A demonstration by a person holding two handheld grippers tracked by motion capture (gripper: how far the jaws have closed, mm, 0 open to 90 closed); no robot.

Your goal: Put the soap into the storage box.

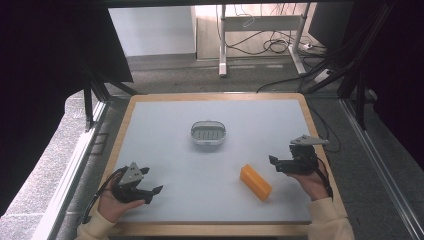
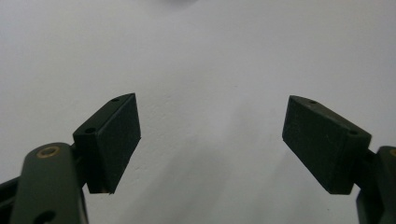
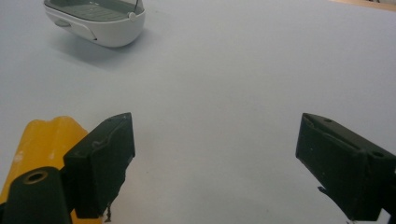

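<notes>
From above I see a pale grey table [image 1: 165, 150] with a wooden border, and my two hand-held grippers come in from its near edge. The left gripper [image 1: 150, 192] rests near the front left corner, and in its own view its two black jaws stand wide apart with nothing but bare table surface between them. The right gripper [image 1: 274, 163] sits near the right edge, pointing inward toward the middle of the table; its jaws are also spread wide and hold nothing, with bare surface between them in its own view. An orange block [image 1: 256, 182], long and rectangular, lies flat on the table just beside the right gripper, on the side toward the table's centre, angled diagonally. In the right gripper view the block [image 3: 42, 144] shows partly behind one jaw rather than between the two, and I cannot tell whether it touches that jaw. Farther back, around the middle of the table, stands a small white oval basket [image 1: 208, 134] with a slotted grey base; it sits well apart from the block and from both grippers. In the right gripper view the basket [image 3: 100, 21] appears at the top left, and from what I can see of its inside, it looks empty, though the far part is cut off by the frame edge.
</notes>
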